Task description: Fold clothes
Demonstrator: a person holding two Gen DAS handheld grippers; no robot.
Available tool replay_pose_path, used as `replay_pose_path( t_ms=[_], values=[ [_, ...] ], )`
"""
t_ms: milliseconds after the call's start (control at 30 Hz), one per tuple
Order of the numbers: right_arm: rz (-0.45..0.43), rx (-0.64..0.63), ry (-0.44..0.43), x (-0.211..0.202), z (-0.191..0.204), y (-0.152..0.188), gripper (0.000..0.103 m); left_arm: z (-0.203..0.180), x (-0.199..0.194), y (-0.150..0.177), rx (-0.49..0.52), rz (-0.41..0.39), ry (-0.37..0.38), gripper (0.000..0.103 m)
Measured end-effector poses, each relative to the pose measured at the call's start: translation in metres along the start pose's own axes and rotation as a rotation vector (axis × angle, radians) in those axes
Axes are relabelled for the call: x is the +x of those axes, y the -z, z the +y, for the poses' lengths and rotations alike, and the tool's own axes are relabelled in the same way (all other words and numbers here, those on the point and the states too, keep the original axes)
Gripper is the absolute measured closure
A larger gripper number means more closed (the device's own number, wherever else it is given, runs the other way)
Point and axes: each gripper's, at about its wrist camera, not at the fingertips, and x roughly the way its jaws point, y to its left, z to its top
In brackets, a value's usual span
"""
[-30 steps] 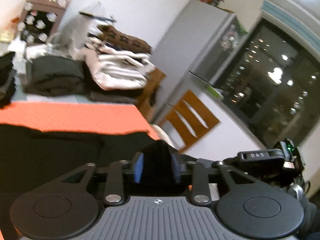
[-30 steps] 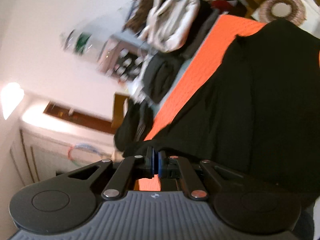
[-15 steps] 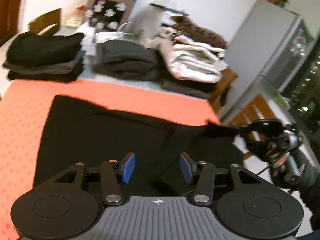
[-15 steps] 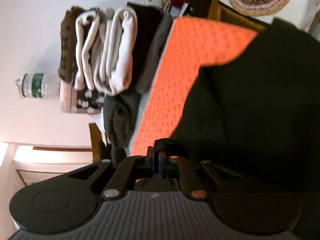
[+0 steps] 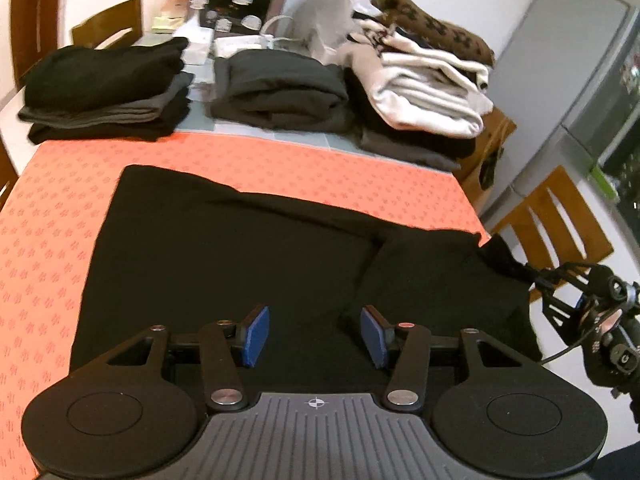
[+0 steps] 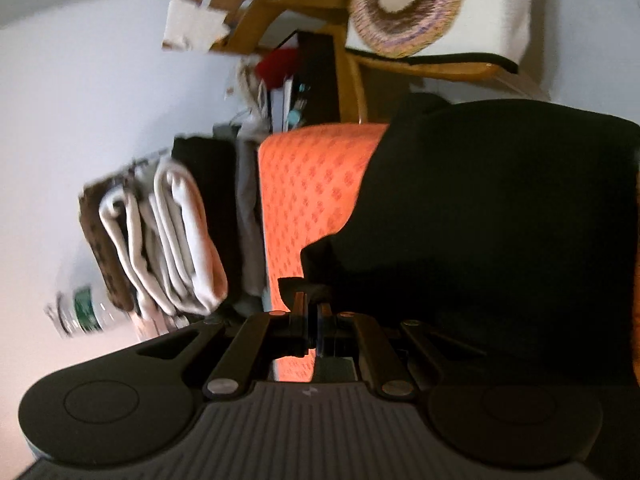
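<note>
A black garment (image 5: 224, 248) lies spread on the orange tablecloth (image 5: 52, 216), with one part folded over at its right side (image 5: 432, 276). My left gripper (image 5: 315, 336) is open and empty, hovering over the garment's near edge. My right gripper (image 6: 312, 316) is shut on a corner of the black garment (image 6: 480, 208); in the left wrist view it shows at the right table edge (image 5: 536, 276), pulling that corner taut past the edge.
Folded stacks line the far side of the table: a black and grey pile (image 5: 104, 88), a dark grey pile (image 5: 280, 88) and a white and brown pile (image 5: 424, 80). A wooden chair (image 5: 548, 216) stands at the right, a fridge (image 5: 568, 48) behind it.
My left gripper let go of the garment, opened and drew back over the table. My right gripper kept its hold and carried the corner out to the right edge.
</note>
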Motion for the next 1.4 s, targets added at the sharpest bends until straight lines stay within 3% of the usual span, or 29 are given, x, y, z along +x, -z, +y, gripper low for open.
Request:
replay_pose_path(
  t_ms=[300, 733, 833, 900, 967, 1033, 1167, 1400],
  values=[
    [-0.092, 0.107, -0.048, -0.025, -0.032, -0.018, 0.098, -0.026, 0.019, -0.005, 0.124, 0.045, 0.025, 0.047],
    [-0.19, 0.264, -0.12, -0.057, -0.068, -0.02, 0.098, -0.029, 0.023, -0.006, 0.141, 0.055, 0.033, 0.047],
    [-0.215, 0.288, -0.127, -0.064, -0.074, -0.021, 0.093, -0.028, 0.024, -0.006, 0.143, 0.055, 0.037, 0.047],
    [-0.215, 0.245, -0.112, -0.068, -0.07, -0.023, 0.091, -0.028, 0.023, -0.006, 0.147, 0.052, 0.036, 0.047],
    [-0.224, 0.145, -0.073, -0.072, -0.057, -0.023, 0.077, -0.027, 0.023, -0.005, 0.149, 0.047, 0.036, 0.047],
    [-0.242, 0.03, -0.02, -0.076, -0.041, -0.022, 0.071, -0.026, 0.022, -0.005, 0.149, 0.042, 0.033, 0.047],
    [-0.275, -0.217, 0.073, -0.079, -0.007, -0.016, 0.071, -0.023, 0.02, -0.002, 0.142, 0.037, 0.027, 0.047],
    [-0.185, -0.561, 0.221, -0.043, 0.019, -0.009, 0.071, -0.02, 0.014, 0.004, 0.134, 0.028, 0.015, 0.047]
  ],
)
